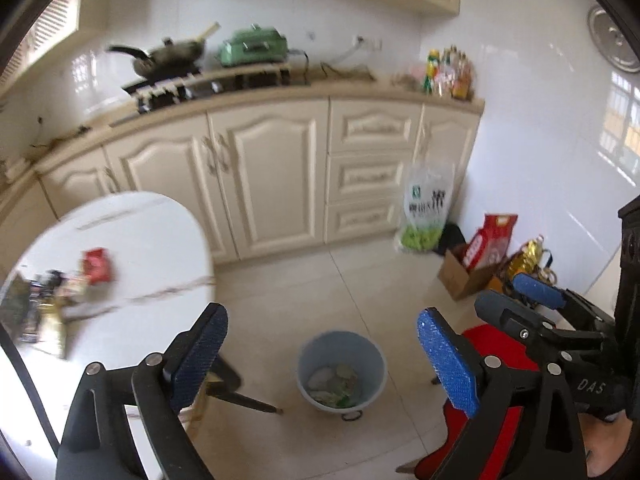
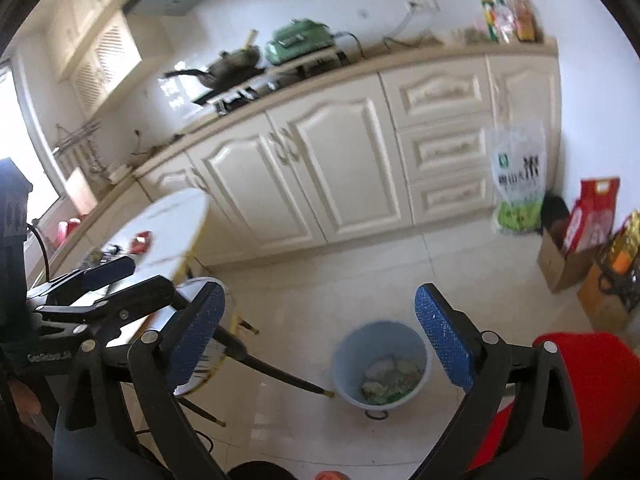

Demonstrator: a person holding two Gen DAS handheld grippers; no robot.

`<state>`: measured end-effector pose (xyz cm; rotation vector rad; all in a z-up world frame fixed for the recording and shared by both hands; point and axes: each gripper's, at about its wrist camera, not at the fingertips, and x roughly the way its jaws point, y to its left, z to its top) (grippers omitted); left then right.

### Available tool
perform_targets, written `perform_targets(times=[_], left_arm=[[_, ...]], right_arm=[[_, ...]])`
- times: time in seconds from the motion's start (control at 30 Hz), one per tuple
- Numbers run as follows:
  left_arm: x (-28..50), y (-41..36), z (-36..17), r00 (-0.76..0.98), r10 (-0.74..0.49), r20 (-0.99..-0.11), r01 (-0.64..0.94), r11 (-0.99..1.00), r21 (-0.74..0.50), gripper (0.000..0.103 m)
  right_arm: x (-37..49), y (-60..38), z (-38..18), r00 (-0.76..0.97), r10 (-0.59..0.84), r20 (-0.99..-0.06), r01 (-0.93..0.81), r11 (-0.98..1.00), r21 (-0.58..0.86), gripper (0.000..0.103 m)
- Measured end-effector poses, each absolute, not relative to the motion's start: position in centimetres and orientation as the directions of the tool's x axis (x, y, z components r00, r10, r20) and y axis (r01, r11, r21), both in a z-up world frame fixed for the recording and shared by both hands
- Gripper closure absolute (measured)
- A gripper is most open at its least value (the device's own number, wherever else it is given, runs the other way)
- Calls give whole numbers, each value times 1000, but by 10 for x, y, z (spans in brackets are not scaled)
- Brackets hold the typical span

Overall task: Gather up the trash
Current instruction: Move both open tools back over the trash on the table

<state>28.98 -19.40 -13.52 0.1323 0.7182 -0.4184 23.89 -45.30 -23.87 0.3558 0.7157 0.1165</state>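
Below left tool [image 1: 322, 356]: bin [image 1: 342, 372], trash inside.

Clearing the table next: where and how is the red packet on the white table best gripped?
The red packet seems to lie flat on the white table, slightly apart from the darker wrappers beside it. Probably come from above with the open left gripper and pinch across its narrower width at the free edge away from the pile. Blur hides its exact shape.

Two raised wrist views, both angled down at bin [image 1: 342, 368] [image 2: 382, 364].
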Motion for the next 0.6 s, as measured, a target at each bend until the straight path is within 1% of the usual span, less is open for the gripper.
perform_targets(times=[0.07,0.13,0.17,0.23,0.4,0.47,0.6], left_arm=[[267,-172,-119,711,-309,-631,396,918,-3,5],[245,-142,-108,744,-282,-605,366,931,17,4],[230,-122,-103,755,-269,-598,352,936,24,4],[206,-90,-97,780,-238,-579,315,949,34,2],[158,-24,-89,809,-158,-567,217,975,37,2],[144,4,-87,818,-103,-566,157,986,48,2],[130,56,-90,806,-1,-592,43,997,58,1]], right_arm=[[234,-435,-221,764,232,-602,-16,939,342,6],[233,-419,-209,772,244,-587,-43,941,335,5],[233,-406,-201,776,252,-579,-62,943,327,0],[236,-387,-192,774,267,-574,-93,945,315,0],[250,-319,-171,756,333,-564,-206,938,279,0],[261,-288,-166,738,365,-567,-256,930,265,0],[285,-232,-163,697,417,-583,-333,909,252,0]])
